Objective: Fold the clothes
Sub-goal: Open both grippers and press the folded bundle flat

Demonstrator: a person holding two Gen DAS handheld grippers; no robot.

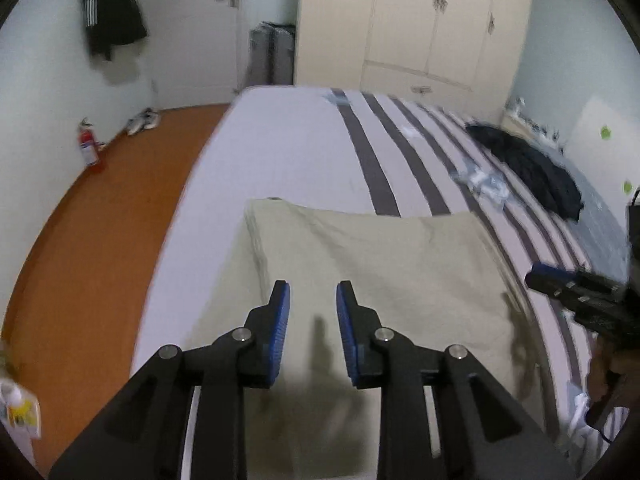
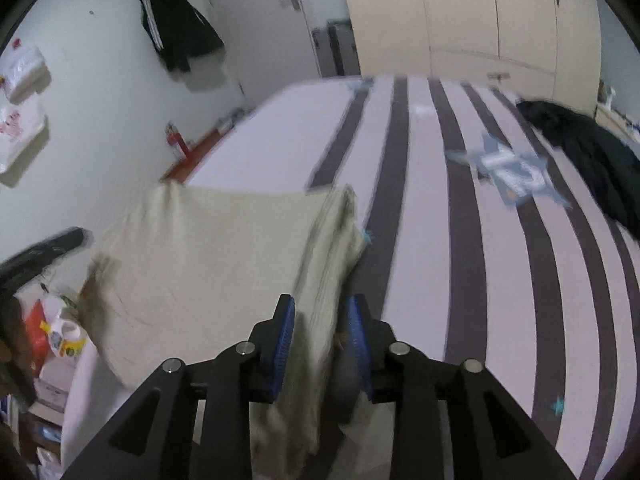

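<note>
A beige cloth lies folded into a rectangle on the near part of the striped bed. My left gripper hovers open just above its near left portion, with nothing between the blue pads. In the right wrist view the cloth shows a thick layered right edge. That edge runs between the spread fingers of my right gripper, which is open. The right gripper shows as a black and blue shape by the cloth's right side. The left gripper is a dark blur at the cloth's far left.
A dark garment lies in a heap on the bed's far right, near a pale blue patch. A cream wardrobe stands beyond the bed. A fire extinguisher and shoes sit on the orange floor at left.
</note>
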